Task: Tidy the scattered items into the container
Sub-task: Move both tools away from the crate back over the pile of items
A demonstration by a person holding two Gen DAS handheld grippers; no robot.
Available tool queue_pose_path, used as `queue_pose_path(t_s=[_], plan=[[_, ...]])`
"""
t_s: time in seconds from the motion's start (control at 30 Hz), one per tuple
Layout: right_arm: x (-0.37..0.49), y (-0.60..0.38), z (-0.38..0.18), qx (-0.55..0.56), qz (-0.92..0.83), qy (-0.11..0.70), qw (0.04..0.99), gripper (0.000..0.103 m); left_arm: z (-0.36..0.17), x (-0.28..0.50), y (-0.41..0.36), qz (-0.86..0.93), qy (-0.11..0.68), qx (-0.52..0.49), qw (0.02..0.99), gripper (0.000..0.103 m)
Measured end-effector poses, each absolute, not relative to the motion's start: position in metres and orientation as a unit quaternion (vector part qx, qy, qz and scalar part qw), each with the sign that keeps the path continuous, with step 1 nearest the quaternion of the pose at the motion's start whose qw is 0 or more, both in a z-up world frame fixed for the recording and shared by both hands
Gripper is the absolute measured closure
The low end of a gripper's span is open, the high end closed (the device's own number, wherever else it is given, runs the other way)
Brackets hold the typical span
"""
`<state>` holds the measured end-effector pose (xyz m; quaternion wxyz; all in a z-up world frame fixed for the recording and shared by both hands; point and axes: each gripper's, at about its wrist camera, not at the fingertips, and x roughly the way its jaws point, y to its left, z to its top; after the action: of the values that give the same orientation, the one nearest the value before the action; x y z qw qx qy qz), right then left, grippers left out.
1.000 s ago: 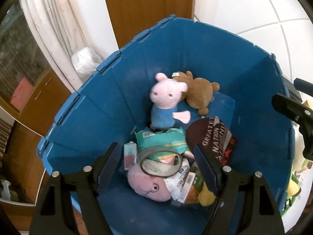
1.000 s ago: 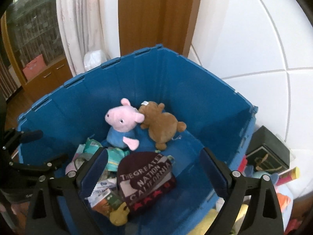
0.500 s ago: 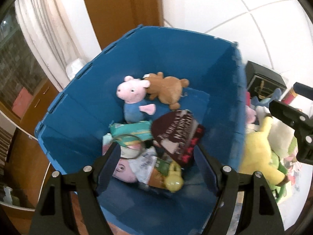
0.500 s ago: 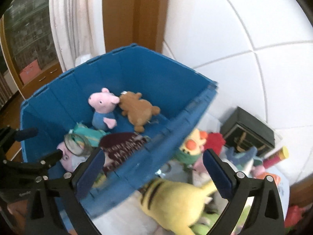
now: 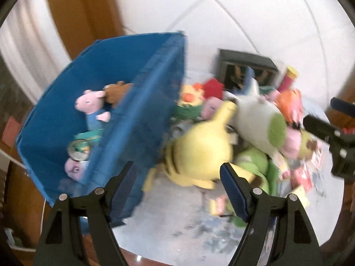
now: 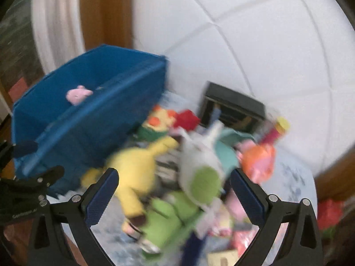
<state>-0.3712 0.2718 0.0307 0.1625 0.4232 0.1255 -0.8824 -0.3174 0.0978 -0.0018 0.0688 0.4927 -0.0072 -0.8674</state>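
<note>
Above toy pile (image 6: pixel 188 177) — jaws wide apart.

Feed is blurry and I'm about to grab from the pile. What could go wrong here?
1. The yellow plush lies tangled with the white plush and green plush; one grab may drag the neighbours.
2. Both open tools, left tool and right tool, face the same pile and could collide.
3. The yellow plush lies beside the blue bin; a tool could catch its wall.

Smooth blue plastic crate (image 5: pixel 142 115), soft fuzzy cloth yellow plush (image 5: pixel 199 150), glossy marbled tabletop (image 5: pixel 188 226), wooden door (image 5: pixel 84 13)
</note>
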Motion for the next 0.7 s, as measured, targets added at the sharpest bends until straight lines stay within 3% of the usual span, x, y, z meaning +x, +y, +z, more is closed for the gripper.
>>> queue_pose_path(t_s=[0.27,0.7], plan=[[-0.349,0.382,0.006,0.457,-0.882,0.069,0.096,0.0,-0.023,-0.312,0.18,-0.863,-0.043,0.504,0.011,0.026],[-0.315,0.416,-0.045,0.497,-0.865,0.017,0.061,0.0,-0.072,-0.3,0.179,-0.847,-0.056,0.529,0.005,0.026]])
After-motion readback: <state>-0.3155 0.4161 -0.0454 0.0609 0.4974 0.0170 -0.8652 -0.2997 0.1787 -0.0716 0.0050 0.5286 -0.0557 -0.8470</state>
